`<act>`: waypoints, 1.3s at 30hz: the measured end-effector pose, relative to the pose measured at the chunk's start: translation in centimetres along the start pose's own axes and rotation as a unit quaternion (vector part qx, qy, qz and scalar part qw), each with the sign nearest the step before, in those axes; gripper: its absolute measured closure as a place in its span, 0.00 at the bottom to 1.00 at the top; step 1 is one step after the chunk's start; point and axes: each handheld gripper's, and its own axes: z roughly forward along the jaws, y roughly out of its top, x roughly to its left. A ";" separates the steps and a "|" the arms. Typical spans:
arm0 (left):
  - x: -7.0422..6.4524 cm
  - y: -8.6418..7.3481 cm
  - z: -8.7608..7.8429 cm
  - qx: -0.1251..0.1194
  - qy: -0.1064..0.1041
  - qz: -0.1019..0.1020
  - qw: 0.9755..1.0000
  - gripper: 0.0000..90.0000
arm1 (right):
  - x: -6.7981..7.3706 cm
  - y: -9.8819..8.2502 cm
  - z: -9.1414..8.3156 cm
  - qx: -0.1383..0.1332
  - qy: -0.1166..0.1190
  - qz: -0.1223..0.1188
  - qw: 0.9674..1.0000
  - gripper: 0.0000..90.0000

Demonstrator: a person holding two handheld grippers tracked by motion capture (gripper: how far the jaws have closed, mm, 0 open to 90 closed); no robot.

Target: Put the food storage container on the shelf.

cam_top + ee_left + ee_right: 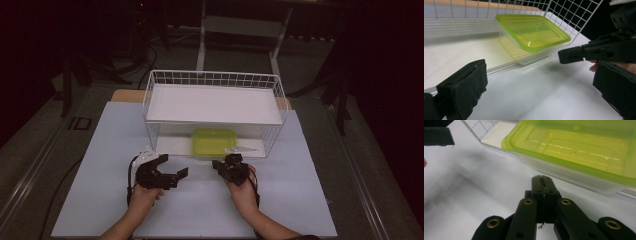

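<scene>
box: clear plastic container with a lime-green lid (214, 141), lid on, sitting on the bottom shelf of the wire basket, at the front opening and poking out a little over the shelf's front edge

basket: white wire rack (212, 79) standing toward the far edge of the desk, flat white shelf across the top, open on the side facing the person

desk: pale covering (100, 150) over most of it, bare wood peeking out at the two far corners behind the basket

left tool: (173, 165) jaws spread really wide, nothing between them, sitting low over the desk just in front of the basket's front left corner, pointing across toward the box; apart from the box

right tool: (220, 164) jaws pressed tight together, holding nothing, tip just short of the box's front edge. From its own camera the closed jaws (542, 185) point straight at the clear side wall under the green lid; can't tell if they touch it, looks like a small gap

hands: both forearms come in from the near edge, one hand per tool, the two tools near each other in front of the box
</scene>
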 end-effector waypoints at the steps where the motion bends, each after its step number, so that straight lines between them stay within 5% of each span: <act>1: 0.0 -0.1 0.1 0.000 0.003 0.005 1.000 0.00 | -0.1 0.1 0.2 0.001 -0.002 0.000 1.000 1.00; 15: -0.2 -0.3 0.0 -0.023 0.012 0.011 1.000 0.00 | -0.9 1.1 2.6 0.000 -0.019 0.013 1.000 1.00; 21: 0.0 -0.6 0.1 -0.020 0.006 0.012 1.000 0.00 | -1.7 1.9 3.5 -0.007 -0.022 0.031 0.999 1.00; 27: 0.0 -0.7 0.3 -0.015 0.006 0.014 1.000 0.00 | -1.8 2.5 4.7 -0.003 -0.040 0.017 0.999 1.00; 39: -0.2 -0.8 0.4 -0.014 0.000 0.016 1.000 0.00 | -3.1 3.3 5.3 -0.020 -0.053 0.030 0.998 1.00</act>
